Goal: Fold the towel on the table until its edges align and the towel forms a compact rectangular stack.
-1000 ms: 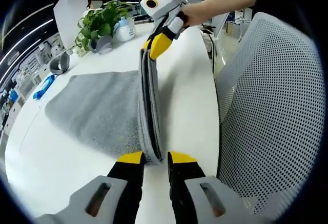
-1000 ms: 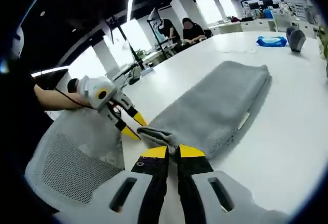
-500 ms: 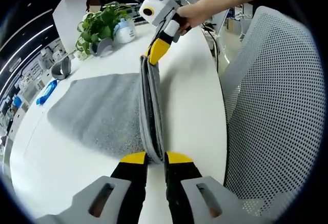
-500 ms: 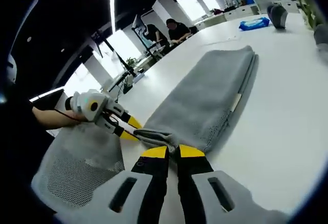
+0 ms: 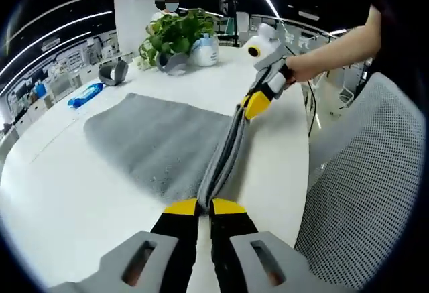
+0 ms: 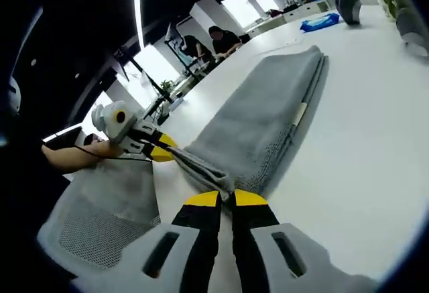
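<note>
I am holding the grey towel (image 5: pixel 161 142) by its near edge with both grippers, and it is lying spread across the white table (image 5: pixel 60 199) with that edge lifted and bunched into a taut ridge running between them. In the left gripper view, my left gripper (image 5: pixel 204 206) is pinching one end of the ridge, its yellow-tipped jaws closed tight on the cloth, while the right gripper (image 5: pixel 256 104) is gripping the far end, a hand behind it. The right gripper view is showing the same from the other end: the right gripper (image 6: pixel 226 198) is clamping the towel (image 6: pixel 268 122) between narrow jaws, and the left gripper (image 6: pixel 161 152) is biting the opposite corner (its jaws look closed on the cloth too). A white label (image 6: pixel 299 113) is showing along the towel's side. A mesh chair (image 5: pixel 369 172) is standing just beside the table's edge. Well beyond the towel, a potted plant (image 5: pixel 175 31), a blue packet (image 5: pixel 85 94) and a small grey object (image 5: pixel 114 72) are sitting on the table.
</note>
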`<state>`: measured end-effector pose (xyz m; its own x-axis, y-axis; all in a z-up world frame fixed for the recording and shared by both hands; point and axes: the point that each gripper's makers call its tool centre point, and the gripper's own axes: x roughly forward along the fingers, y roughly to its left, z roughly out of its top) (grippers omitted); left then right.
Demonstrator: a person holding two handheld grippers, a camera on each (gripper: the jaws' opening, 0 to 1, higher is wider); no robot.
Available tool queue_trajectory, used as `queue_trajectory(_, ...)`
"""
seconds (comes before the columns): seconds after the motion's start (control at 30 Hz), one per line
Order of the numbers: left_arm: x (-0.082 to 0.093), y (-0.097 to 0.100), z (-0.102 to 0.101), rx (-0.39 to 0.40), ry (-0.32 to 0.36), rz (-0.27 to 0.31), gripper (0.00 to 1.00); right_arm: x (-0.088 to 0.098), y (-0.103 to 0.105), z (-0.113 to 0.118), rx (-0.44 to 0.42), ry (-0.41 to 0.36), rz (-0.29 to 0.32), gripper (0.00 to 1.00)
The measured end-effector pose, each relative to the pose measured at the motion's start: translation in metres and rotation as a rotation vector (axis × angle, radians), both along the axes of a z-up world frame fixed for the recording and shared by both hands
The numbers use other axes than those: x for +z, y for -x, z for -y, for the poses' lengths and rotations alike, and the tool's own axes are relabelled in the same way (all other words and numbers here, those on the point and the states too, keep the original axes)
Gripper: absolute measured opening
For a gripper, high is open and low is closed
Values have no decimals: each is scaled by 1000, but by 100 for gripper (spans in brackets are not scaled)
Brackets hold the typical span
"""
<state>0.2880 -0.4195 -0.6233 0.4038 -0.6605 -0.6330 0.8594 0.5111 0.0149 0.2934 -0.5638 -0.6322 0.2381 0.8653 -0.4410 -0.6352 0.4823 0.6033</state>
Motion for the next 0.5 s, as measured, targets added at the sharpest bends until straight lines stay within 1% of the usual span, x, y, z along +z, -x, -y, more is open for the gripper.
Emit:
queue_trajectory(0.03, 2, 2, 1, -6, 4, 3, 5, 2, 1, 0, 4, -7, 4, 3)
queue_trajectory(0.07, 5, 2, 3, -13, 11, 12, 5, 5, 2, 1, 14, -15, 25, 3)
queue_trajectory(0.1, 10, 3, 5, -11, 41, 6, 5, 9, 2, 2, 28, -21, 54, 3)
queue_trajectory(0.13, 14, 4, 7, 1, 72, -13, 5, 15, 3, 4, 42, -31, 91, 3)
queue_trajectory(0.17, 19, 4, 8, 17, 113, -37, 5, 20, 3, 5, 39, -39, 102, 3)
queue_trajectory(0.23, 27, 5, 11, 25, 157, -57, 5, 32, 2, 8, 32, -56, 131, 3)
queue_trajectory(0.27, 33, 5, 12, 34, 191, -75, 5, 36, 2, 10, 26, -61, 139, 3)
queue_trajectory(0.33, 42, 9, 14, 34, 225, -101, 5, 44, 4, 10, 28, -65, 156, 3)
queue_trajectory(0.4, 52, 14, 16, 19, 229, -84, 5, 51, 7, 11, 39, -66, 185, 3)
queue_trajectory(0.43, 54, 17, 16, 14, 226, -84, 5, 55, 11, 11, 50, -66, 197, 3)
queue_trajectory(0.5, 61, 24, 18, -27, 194, -64, 5, 61, 16, 11, 63, -67, 212, 3)
